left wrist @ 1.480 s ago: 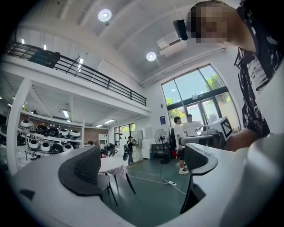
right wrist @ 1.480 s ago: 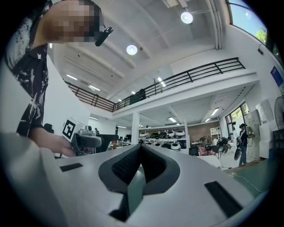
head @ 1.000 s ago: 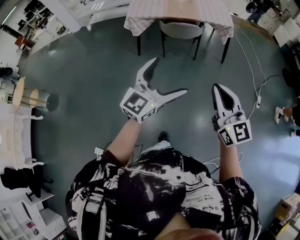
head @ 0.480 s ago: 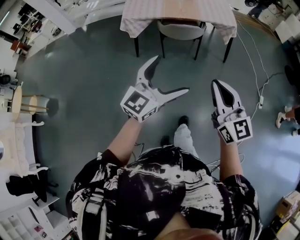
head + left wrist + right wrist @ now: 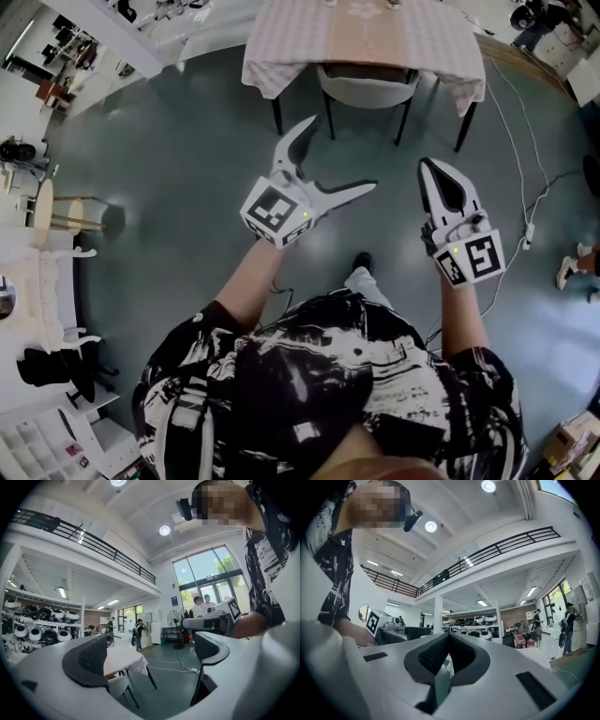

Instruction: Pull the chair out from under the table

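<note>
We find the chair [image 5: 367, 86] pushed in under the near edge of the table [image 5: 281, 52]. Its grey back shows just below the checked cloth, and its dark legs stand between the table's legs.

Both grippers are held in the air on the near side of the table, well apart from it and from the chair. The left gripper [image 5: 341, 155] has its claw spread wide with nothing between the jaws. In the left gripper view, the table and chair show through the gap, across open floor [image 5: 187, 169]. The right gripper [image 5: 437, 183] points toward the table's right end. Its claw is pressed together on nothing, as the right gripper view confirms.

A white cable [image 5: 511, 141] trails over the floor off the table's right side.
</note>
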Demonstrator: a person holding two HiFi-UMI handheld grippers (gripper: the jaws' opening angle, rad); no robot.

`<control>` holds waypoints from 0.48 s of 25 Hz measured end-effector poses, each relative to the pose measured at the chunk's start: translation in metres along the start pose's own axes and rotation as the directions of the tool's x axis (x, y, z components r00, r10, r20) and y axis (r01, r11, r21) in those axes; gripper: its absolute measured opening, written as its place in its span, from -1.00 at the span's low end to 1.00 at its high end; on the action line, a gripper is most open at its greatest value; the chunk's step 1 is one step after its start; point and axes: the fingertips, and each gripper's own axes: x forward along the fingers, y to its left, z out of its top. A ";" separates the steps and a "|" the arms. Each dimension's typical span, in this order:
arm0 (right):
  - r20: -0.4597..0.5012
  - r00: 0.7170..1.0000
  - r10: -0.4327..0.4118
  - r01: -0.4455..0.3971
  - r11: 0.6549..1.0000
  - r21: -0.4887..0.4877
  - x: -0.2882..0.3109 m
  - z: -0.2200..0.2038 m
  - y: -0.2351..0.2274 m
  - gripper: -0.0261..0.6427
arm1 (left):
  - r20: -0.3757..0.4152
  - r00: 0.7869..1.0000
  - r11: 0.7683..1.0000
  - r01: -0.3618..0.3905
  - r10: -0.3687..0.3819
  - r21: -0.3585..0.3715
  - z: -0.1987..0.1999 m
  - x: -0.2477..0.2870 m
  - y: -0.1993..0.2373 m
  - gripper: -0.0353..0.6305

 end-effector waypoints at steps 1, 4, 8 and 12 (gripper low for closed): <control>0.001 1.000 0.005 -0.005 1.000 -0.002 0.005 0.001 -0.015 -0.93 | 0.002 1.000 1.000 -0.002 0.002 0.001 0.000 0.014 0.006 0.79; 0.000 1.000 0.015 -0.015 1.000 -0.003 0.018 0.001 -0.055 -0.93 | 0.006 1.000 1.000 -0.014 0.014 -0.006 0.000 0.049 0.022 0.79; -0.014 1.000 0.023 -0.023 1.000 0.000 0.036 -0.006 -0.091 -0.93 | -0.002 1.000 0.999 -0.029 0.029 -0.018 -0.008 0.081 0.043 0.79; -0.024 0.999 0.029 -0.029 1.000 0.000 0.059 -0.009 -0.118 -0.93 | -0.008 0.999 0.999 -0.041 0.040 -0.028 -0.013 0.101 0.068 0.79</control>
